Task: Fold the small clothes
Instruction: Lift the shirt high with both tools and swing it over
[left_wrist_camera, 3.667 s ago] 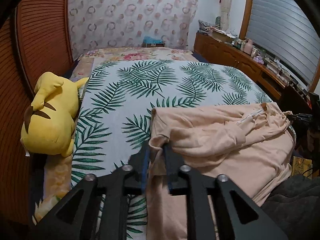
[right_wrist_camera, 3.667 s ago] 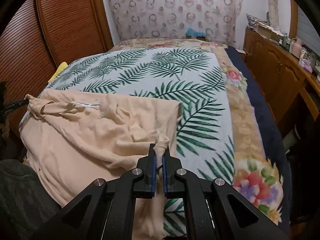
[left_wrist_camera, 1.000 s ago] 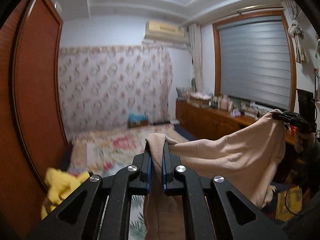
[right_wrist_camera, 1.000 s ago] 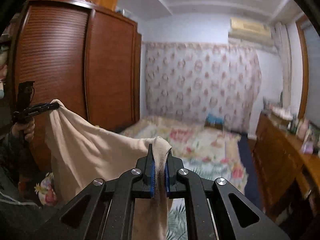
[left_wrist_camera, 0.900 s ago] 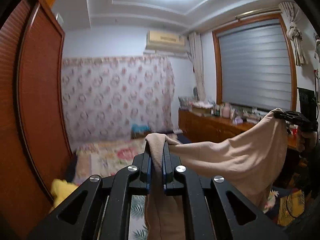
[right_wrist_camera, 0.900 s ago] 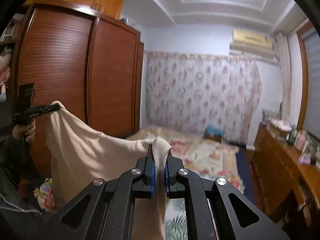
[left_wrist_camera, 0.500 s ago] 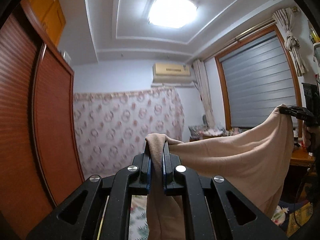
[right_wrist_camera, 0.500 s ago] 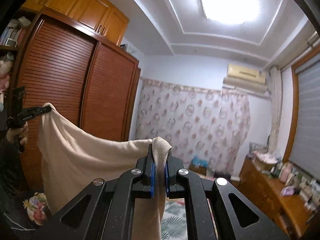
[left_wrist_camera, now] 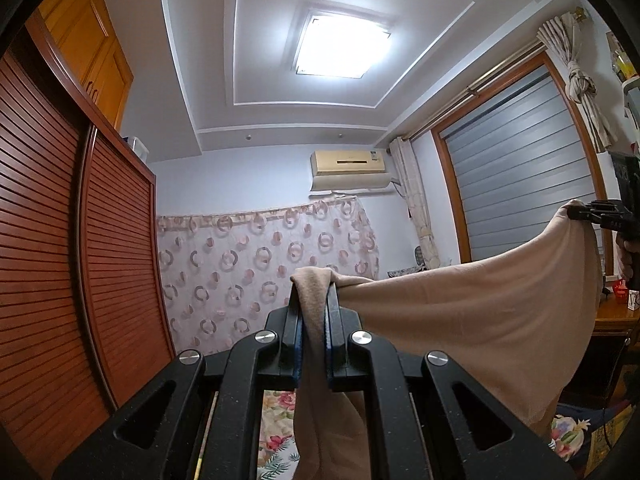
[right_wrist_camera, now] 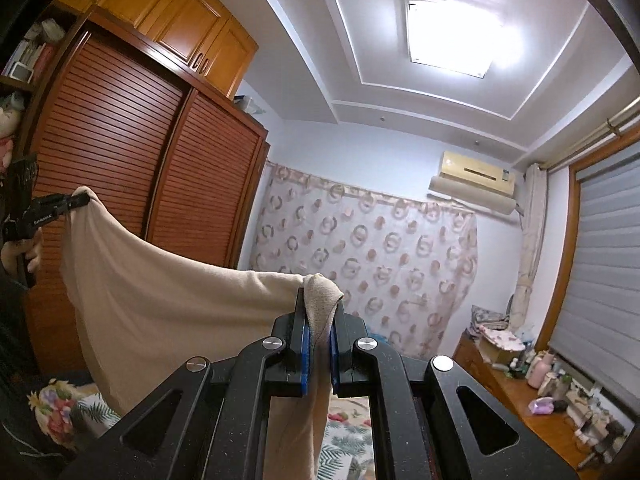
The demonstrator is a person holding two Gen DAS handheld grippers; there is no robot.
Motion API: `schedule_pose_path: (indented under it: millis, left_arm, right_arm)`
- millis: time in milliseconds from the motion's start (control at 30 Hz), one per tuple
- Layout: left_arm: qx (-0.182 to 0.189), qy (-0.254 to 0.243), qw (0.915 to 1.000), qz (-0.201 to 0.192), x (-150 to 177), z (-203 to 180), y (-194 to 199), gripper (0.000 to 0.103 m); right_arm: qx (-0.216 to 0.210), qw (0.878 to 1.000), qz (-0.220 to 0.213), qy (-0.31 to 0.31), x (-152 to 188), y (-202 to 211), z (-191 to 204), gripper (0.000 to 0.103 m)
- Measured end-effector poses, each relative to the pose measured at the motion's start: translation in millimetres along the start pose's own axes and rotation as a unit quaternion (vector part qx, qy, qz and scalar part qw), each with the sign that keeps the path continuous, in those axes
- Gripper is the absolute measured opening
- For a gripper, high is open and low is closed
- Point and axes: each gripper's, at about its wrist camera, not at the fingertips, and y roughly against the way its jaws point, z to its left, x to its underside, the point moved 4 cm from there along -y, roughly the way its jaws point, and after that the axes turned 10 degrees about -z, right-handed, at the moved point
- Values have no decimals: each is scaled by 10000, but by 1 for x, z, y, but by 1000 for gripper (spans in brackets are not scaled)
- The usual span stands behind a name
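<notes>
Beige garment now hangs high off the bed, lifted since a second ago. Left gripper and right gripper each pinch a corner (jaws clamped), so it's spread for laying flat.

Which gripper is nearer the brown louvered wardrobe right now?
Left. The left gripper holds its corner of the beige garment right in front of the wardrobe; the right gripper holds the other corner, farther toward the window side.

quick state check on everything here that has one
beige garment: lifted, stretched between both grippers
left gripper: shut on a garment corner
right gripper: shut on the other corner
ceiling light: on
window blind: lowered
wardrobe doors: closed
</notes>
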Motion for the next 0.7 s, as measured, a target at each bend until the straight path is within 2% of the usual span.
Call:
schedule_pose_path:
  millis: [167,333,400,500,700]
  left_arm:
    - [-13,-21,10000,-20,-7,-2,0,9]
    - [-132,-102,9997,194,12,-1,-22,9]
    - [-154,-57,9988,470,37,1,-48,9]
    - [-205,-56,9962,845,83,4,-87,9]
    - [-222,154,9849,1713,203,11,-161,9]
  right_arm:
    - [17,9999,46,117,-1,-2,-5,7]
    - [51,9996,181,215,13,-23,-12,7]
    - [77,9990,385,233,27,-46,-17,7]
    - [41,9966,799,210,65,-94,-27,7]
    - [-205,9864,1625,-116,179,-190,-43,7]
